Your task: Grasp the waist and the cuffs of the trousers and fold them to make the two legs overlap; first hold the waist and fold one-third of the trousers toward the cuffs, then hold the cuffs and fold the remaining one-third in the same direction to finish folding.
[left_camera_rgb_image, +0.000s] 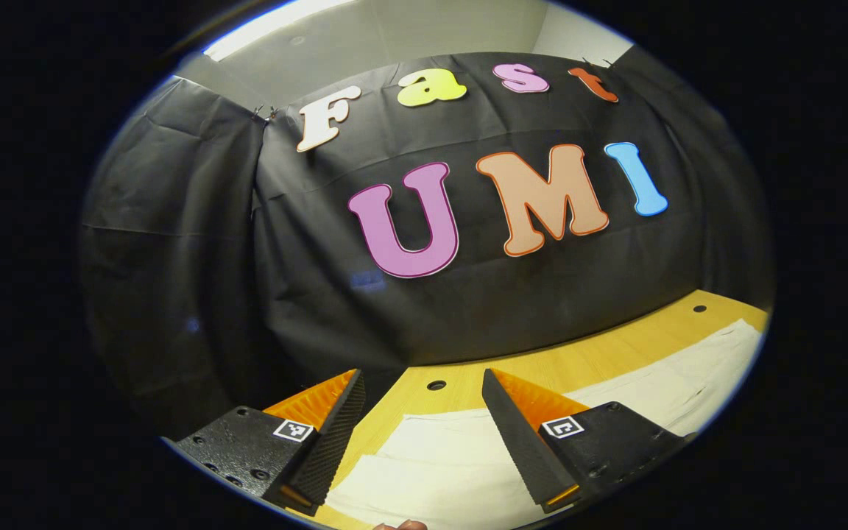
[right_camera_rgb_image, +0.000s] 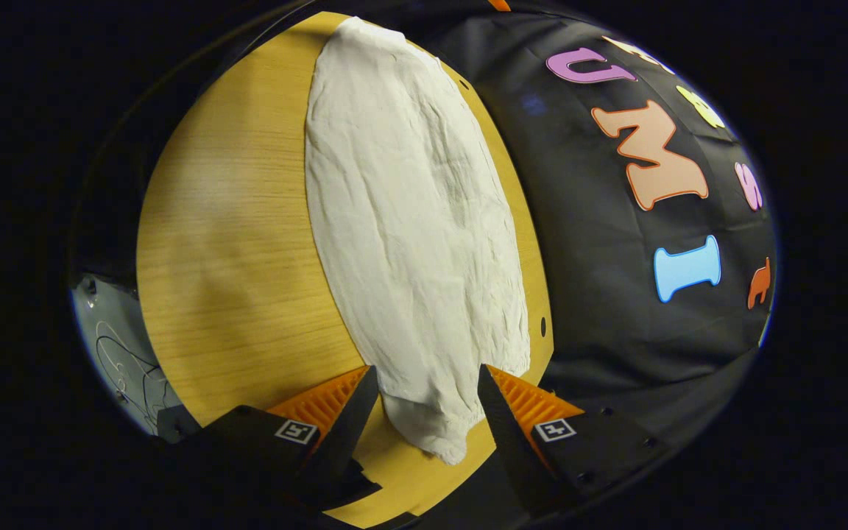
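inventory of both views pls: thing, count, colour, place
trousers: 1, off-white, flat lengthwise on the table, along its wall-side edge; near end between the right jaws
table: 1, yellow wood grain, small dark holes near the wall edge
wall cloth: 1, black, behind the table
floor: grey patch with thin cables, beyond the table's corner
left gripper: 1, jaws open, above the trousers
right gripper: 1, jaws open, straddling the trouser end
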Motion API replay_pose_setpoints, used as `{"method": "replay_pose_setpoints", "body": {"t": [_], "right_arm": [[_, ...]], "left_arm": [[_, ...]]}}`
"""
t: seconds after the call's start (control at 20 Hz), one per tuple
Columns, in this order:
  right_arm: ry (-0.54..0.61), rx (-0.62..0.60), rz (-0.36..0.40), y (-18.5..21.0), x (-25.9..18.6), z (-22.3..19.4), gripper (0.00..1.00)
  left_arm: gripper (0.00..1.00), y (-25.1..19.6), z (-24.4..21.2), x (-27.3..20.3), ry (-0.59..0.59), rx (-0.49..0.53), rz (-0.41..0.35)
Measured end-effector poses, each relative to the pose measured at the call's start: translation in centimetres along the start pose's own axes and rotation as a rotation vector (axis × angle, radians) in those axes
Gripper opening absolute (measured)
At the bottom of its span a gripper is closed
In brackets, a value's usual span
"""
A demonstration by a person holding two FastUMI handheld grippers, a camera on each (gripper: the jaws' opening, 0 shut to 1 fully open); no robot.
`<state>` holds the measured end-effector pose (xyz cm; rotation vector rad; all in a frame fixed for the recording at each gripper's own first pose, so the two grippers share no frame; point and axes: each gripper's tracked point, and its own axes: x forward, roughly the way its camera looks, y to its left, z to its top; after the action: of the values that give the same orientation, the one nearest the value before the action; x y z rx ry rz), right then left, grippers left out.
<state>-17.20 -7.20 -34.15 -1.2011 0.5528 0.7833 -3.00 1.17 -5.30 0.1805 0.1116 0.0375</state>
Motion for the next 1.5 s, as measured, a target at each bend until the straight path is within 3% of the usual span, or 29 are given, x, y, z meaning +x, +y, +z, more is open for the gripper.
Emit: {"method": "replay_pose_setpoints", "body": {"t": [0.2,0.25,0.35,0.45,0.65,0.8,0.85,1.5], "right_arm": [[0.021,0.021,0.015,0.1,1.2,0.2,0.78],[0.027,0.025,0.028,0.3,1.6,0.2,0.69],[0.039,0.023,0.054,1.0,1.9,0.2,0.38],[0.041,0.009,0.055,1.1,1.5,0.5,0.18],[0.068,0.129,0.085,1.0,2.1,-0.1,0.14],[0.059,0.084,0.081,0.9,2.2,0.3,0.14],[0.058,0.065,0.077,0.9,2.2,0.3,0.14],[0.054,0.065,0.062,0.9,2.3,0.3,0.14]], "left_arm": [[0.96,0.3,-1.0,-0.2,0.024,0.011,0.002],[0.96,0.4,-1.3,-0.1,0.030,0.020,0.001],[0.96,0.7,-2.4,-0.2,0.047,0.040,0.001],[0.96,1.2,-3.4,-0.4,0.067,0.060,0.003],[0.96,1.5,-5.6,-0.8,0.103,0.127,-0.031],[1.00,2.0,-7.4,-1.2,0.123,0.276,-0.084],[0.96,2.2,-7.9,-1.5,0.126,0.322,-0.107],[0.97,0.8,-19.8,-7.3,0.356,0.719,-0.467]]}}
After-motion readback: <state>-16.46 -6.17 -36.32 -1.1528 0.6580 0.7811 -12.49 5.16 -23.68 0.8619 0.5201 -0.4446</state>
